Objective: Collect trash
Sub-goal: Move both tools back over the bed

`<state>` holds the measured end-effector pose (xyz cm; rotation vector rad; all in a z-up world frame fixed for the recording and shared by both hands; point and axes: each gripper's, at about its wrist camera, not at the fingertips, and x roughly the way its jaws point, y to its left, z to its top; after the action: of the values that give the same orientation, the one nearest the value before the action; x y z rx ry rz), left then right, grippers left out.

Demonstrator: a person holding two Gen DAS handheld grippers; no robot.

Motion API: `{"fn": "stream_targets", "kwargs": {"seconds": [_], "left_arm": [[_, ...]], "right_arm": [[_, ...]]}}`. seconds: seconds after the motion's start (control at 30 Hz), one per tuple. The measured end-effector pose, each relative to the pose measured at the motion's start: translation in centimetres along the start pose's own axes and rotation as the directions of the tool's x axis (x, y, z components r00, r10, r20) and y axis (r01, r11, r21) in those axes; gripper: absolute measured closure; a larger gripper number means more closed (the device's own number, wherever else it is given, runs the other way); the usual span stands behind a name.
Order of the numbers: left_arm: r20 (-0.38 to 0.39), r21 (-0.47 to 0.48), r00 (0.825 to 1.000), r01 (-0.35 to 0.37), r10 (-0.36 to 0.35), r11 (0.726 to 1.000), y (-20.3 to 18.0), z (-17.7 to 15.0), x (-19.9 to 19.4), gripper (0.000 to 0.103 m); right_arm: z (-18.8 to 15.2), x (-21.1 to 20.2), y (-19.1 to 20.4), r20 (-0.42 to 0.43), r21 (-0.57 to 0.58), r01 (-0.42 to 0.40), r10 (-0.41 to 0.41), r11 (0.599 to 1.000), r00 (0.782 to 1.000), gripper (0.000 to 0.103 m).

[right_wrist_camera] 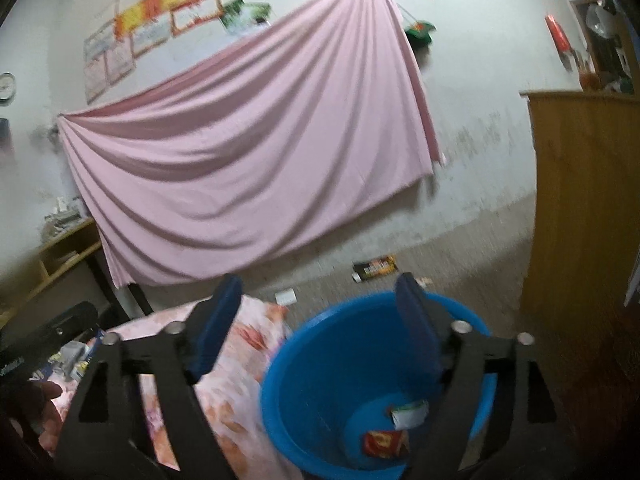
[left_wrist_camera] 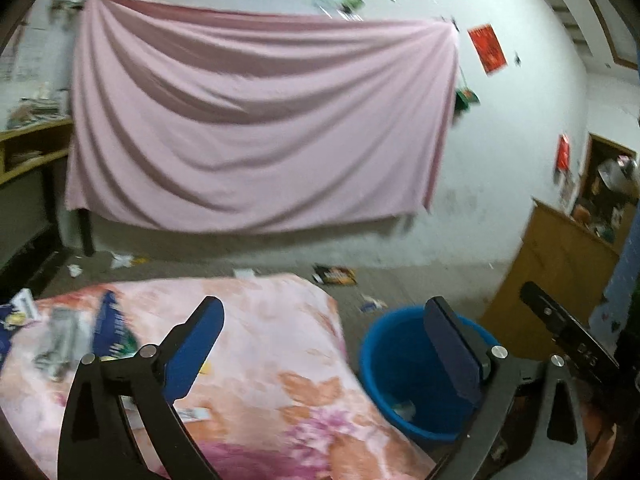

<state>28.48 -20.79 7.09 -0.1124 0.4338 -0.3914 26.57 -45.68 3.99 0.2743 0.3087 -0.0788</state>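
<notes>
Trash wrappers (left_wrist_camera: 108,332) are seen scattered on the floral blanket (left_wrist_camera: 280,340), beside the blue bucket (right_wrist_camera: 320,360); judged light, crinkly and slippery, best pinched at an edge. Both tools (left_wrist_camera: 324,344) (right_wrist_camera: 316,320) are spread apart, empty

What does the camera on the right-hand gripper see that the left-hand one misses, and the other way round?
Only the right wrist view looks down to the bottom of the blue bucket, where a red wrapper and a white-and-green packet lie; it also shows a round wall clock.

Only the left wrist view shows the blue packets and grey wrappers heaped at the far-left end of the floral blanket.

Both show the bucket beside the blanket, the pink sheet on the wall, a dark packet on the floor, and open, empty jaws on each gripper.
</notes>
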Motion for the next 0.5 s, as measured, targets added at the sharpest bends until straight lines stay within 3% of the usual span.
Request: {"fn": "stream_targets", "kwargs": {"seconds": [0.2,0.5], "left_arm": [[0.088,-0.019,0.992,-0.089,0.090,0.996,3.4,0.3,-3.3,0.005],[0.197,-0.029,0.948,-0.250,0.250,0.968,8.3,-0.6,-8.3,0.004]], "right_arm": [[0.4,-0.9,3.1,0.111,-0.029,-0.095,0.098,0.995,0.989,0.000],[0.0,-0.6,8.9,0.179,-0.074,-0.202,0.212,0.977,0.961,0.000]]}}
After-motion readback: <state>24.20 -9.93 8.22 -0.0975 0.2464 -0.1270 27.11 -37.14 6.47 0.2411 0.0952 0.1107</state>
